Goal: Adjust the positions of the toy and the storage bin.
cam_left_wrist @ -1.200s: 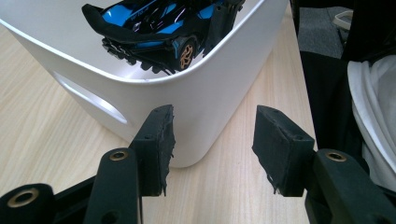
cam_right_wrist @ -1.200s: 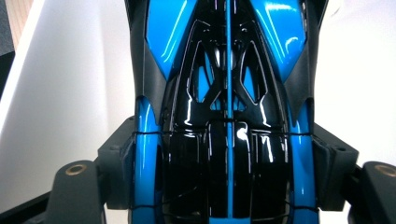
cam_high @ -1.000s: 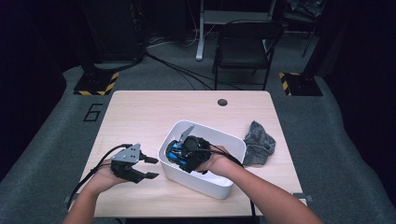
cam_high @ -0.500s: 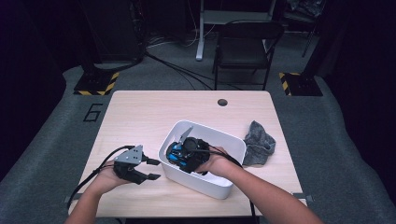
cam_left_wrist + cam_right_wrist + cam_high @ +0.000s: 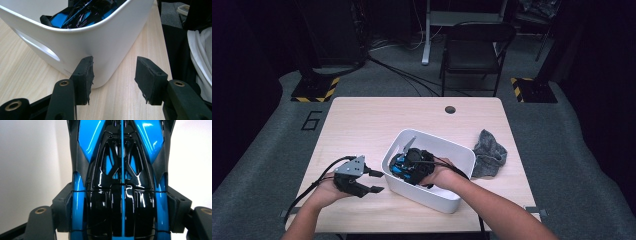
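The right claw is clamping a glossy blue-and-black toy car by its flanks, the dark rubbery pads pressing on the smooth moulded plastic shell, whose ribbed black centre is catching bright highlights. The car is sitting inside the white bin, a rounded, smooth-walled plastic tub that is standing on the pale wood-grain counter toward its near edge, right of the middle. The left claw is hovering just beside the bin's left wall near the counter's near-left corner, its two blocky black pads standing apart with nothing between them; in the left gripper view one pad is lying close against the curved white corner of the bin, beside an oval handle slot. A crumpled grey cloth, soft and folded, is lying near the counter's right edge, just beside the bin
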Demonstrator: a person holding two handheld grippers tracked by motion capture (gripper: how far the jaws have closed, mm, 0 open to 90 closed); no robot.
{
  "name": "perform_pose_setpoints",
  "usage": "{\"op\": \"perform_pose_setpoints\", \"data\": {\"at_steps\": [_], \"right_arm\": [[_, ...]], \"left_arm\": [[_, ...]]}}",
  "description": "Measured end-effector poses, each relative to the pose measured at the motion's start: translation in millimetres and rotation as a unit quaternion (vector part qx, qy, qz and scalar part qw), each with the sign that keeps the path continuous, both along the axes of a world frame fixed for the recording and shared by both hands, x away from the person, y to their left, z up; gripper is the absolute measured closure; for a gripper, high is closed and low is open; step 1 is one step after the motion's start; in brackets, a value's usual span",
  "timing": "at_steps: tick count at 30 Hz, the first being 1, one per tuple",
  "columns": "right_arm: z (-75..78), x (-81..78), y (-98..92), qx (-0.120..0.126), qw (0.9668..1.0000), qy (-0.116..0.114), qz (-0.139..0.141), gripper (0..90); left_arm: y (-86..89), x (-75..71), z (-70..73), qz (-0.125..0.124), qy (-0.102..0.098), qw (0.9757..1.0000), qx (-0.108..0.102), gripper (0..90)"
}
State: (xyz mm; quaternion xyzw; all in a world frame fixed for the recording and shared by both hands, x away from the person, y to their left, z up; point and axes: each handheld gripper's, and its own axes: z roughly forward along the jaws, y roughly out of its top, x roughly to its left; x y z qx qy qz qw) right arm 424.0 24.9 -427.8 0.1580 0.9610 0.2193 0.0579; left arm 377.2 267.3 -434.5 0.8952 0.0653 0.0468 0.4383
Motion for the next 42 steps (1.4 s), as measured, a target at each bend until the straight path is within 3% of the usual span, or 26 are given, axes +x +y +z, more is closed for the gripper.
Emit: {"op": "perform_pose_setpoints", "data": {"at_steps": [42], "right_arm": [[-9.0, 6.9, 0.8, -0.024, 0.999, 0.037, -0.009, 25.9]], "left_arm": [[-0.8, 0.4, -1.1, 0.0, 0.002, 1.0, 0.002, 49.8]]}}
